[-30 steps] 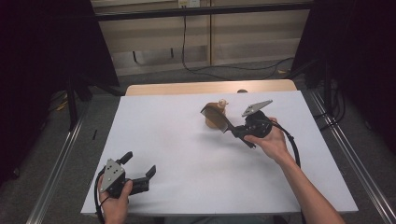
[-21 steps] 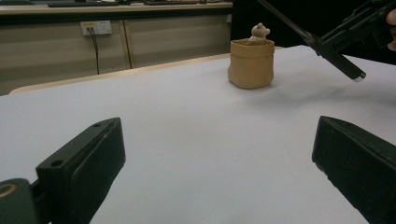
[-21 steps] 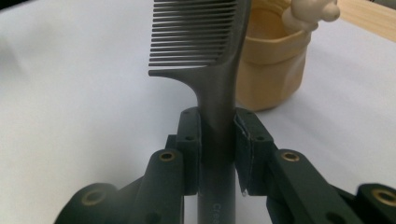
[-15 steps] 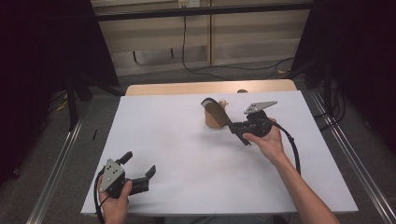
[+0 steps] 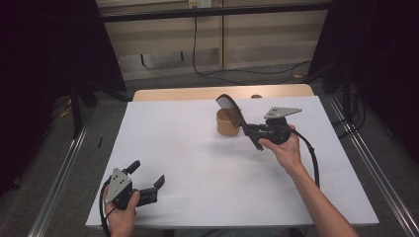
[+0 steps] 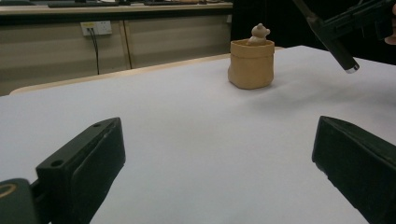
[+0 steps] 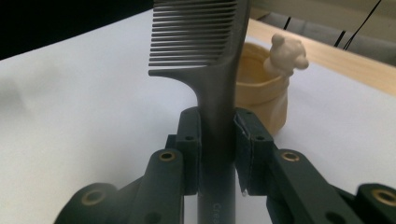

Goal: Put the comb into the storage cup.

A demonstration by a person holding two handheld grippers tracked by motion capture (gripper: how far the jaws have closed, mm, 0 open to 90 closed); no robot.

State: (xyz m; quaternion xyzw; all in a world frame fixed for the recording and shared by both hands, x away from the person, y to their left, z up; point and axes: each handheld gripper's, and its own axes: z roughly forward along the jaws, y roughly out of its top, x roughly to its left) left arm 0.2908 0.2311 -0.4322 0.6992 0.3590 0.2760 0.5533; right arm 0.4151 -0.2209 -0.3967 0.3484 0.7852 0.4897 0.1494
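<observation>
Right gripper (image 5: 249, 132): jaws pinch the handle of a dark comb (image 7: 212, 70) from both sides; the comb's toothed end rises over the pot
Comb in the high view (image 5: 231, 106): tilted, its head above the pot's rim; whether it touches the rim cannot be told
Pot (image 5: 227, 123): tan, round, upright on the white table (image 5: 197, 163), toward the far side; a small pale bear figure (image 7: 286, 52) sits at its rim
Left gripper (image 5: 147, 181): jaws spread wide with nothing between them; low at the table's near left corner, well apart from the pot
</observation>
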